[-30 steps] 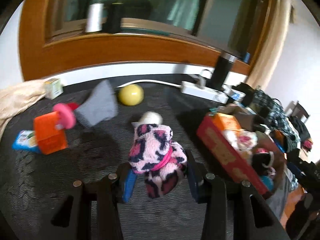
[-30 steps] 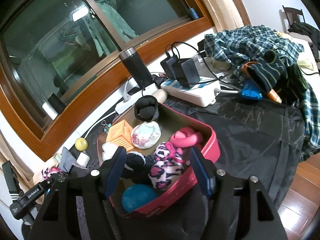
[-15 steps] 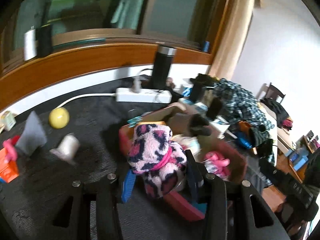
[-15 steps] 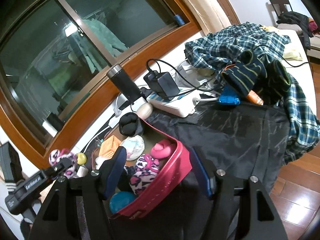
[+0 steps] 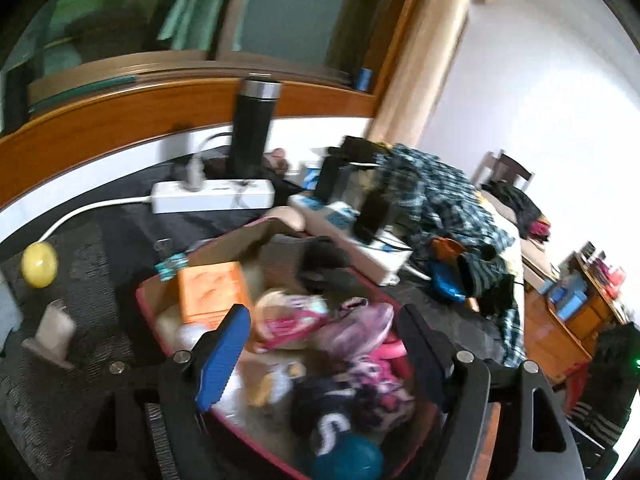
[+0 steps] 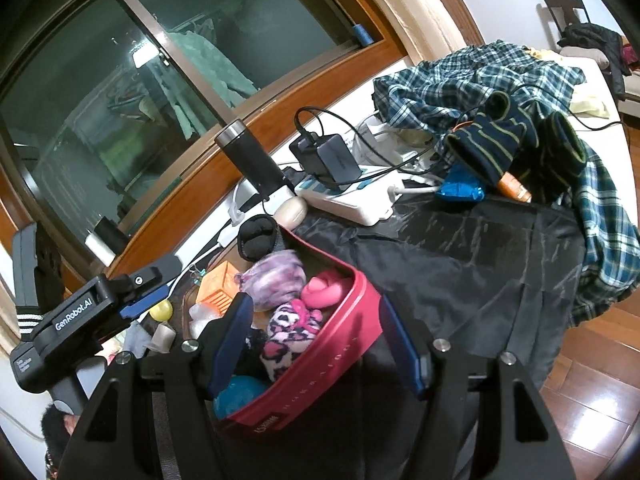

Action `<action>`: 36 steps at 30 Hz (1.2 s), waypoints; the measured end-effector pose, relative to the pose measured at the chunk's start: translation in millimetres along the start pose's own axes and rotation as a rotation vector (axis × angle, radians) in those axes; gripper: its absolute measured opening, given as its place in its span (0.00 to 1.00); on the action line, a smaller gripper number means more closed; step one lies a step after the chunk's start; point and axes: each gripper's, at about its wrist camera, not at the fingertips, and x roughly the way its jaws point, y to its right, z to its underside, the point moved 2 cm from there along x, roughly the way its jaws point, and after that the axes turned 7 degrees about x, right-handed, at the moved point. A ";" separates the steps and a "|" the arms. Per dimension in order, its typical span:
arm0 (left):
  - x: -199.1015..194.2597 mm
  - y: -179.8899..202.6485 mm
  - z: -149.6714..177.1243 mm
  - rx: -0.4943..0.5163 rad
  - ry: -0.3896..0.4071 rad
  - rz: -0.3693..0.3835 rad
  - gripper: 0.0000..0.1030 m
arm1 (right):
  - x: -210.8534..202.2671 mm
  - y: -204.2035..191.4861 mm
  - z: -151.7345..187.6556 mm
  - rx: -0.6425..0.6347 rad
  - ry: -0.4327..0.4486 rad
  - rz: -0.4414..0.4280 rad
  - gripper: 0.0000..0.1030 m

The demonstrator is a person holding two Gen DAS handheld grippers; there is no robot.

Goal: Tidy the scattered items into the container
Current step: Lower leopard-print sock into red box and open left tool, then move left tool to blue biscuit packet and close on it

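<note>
Since a second ago the left tool (image 5: 324, 344) has swung from the open surface over to the red box (image 6: 352, 320), and the pink leopard sock (image 6: 272, 278) it was carrying now sits blurry in the box instead of between the pads. Its jaws are opening right now, with nothing pinched between them as far as I can tell. The right tool (image 6: 316, 344) hasn't really budged: jaws apart, straddling the near wall of the box, and I can't tell if the pads actually touch it.

Progress-wise I'd say it's well along. The box already has an orange block (image 5: 212, 292), a teal ball (image 5: 348, 460), a pink roll (image 6: 326, 290) and another leopard sock (image 6: 292, 330) in it. Still out on the dark surface (image 5: 80, 380): a yellow ball (image 5: 39, 265), a small pale cup (image 5: 54, 330), and some bits further left that I can't make out.

Room to move: the left side of the surface is fairly open, so going back for the ball looks easy. The far side is tight, with a power strip (image 5: 214, 196), a black flask (image 5: 252, 128) and chargers right behind the box. The box itself looks pretty full, so stuff might spill over the rim.
</note>
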 end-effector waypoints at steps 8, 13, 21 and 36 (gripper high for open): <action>-28.6 -60.6 18.7 -0.113 0.002 -0.124 0.76 | 4.1 -24.0 10.9 -0.041 -0.021 -0.023 0.67; -51.0 -95.1 37.2 -0.171 0.011 -0.190 0.76 | 7.0 -51.8 21.6 -0.095 -0.039 -0.052 0.67; -101.9 -158.8 72.5 -0.267 0.030 -0.313 0.76 | 17.3 -110.9 47.9 -0.235 -0.096 -0.108 0.67; -200.2 -294.6 154.0 -0.476 0.026 -0.516 0.76 | 45.8 -198.3 93.6 -0.420 -0.179 -0.167 0.72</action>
